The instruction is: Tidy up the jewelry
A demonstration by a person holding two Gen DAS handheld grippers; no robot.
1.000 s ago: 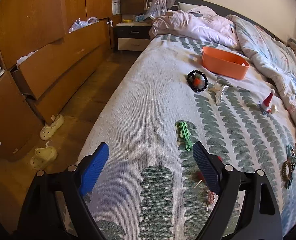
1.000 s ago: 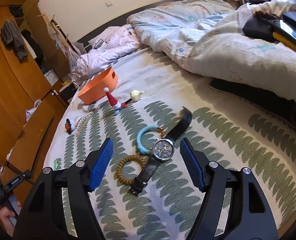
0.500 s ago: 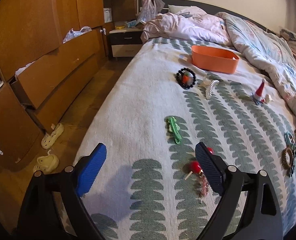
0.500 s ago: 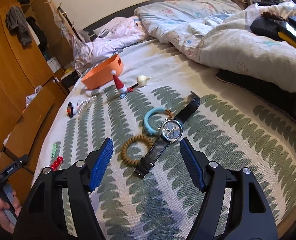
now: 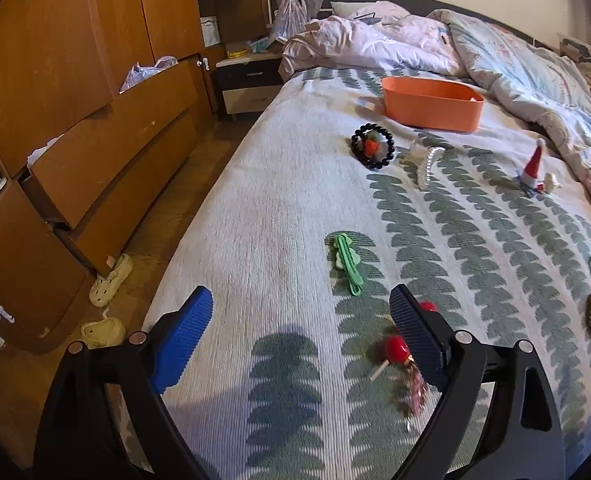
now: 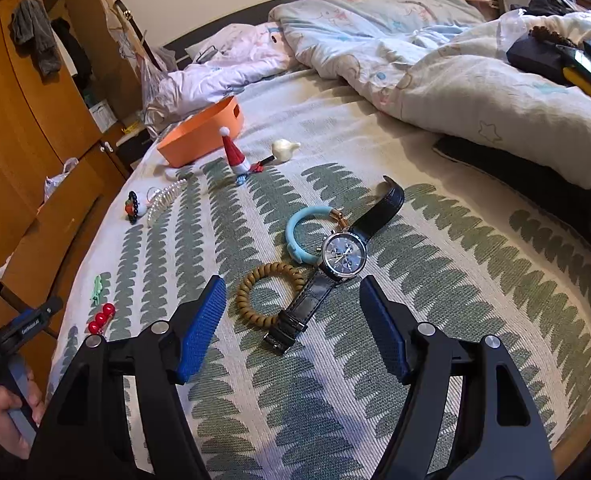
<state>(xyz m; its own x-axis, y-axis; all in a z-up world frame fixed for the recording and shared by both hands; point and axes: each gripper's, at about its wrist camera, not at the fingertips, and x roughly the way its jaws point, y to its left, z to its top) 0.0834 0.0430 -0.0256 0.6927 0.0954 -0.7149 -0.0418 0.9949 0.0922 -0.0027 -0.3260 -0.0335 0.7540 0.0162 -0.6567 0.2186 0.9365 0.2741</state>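
Observation:
Jewelry lies spread on the leaf-patterned bedspread. My left gripper point(image 5: 301, 322) is open and empty above the near left part of the bed; a red bead hairpin point(image 5: 395, 349) lies by its right finger and a green clip point(image 5: 347, 262) just beyond. My right gripper point(image 6: 293, 320) is open and empty just short of a black-strap watch point(image 6: 341, 258), a tan coil hair tie point(image 6: 269, 294) and a light blue bracelet point(image 6: 301, 236). The orange bin point(image 5: 431, 103) point(image 6: 201, 138) stands farther up the bed. A black bead bracelet point(image 5: 372, 147), a pearl claw clip point(image 5: 425, 164) and a Santa hat clip point(image 5: 532, 168) lie before it.
Rumpled quilts point(image 6: 435, 64) cover the far and right side of the bed. A wooden wardrobe with open drawers point(image 5: 95, 132) and slippers point(image 5: 109, 280) on the floor lie left of the bed. A nightstand point(image 5: 249, 84) stands by the headboard. A white garlic-shaped piece point(image 6: 285, 148) lies near the hat clip.
My left gripper has pulled back and shifted left, so the red bead hairpin shows by its right finger. My right gripper has moved in slightly toward the watch. Both stay open.

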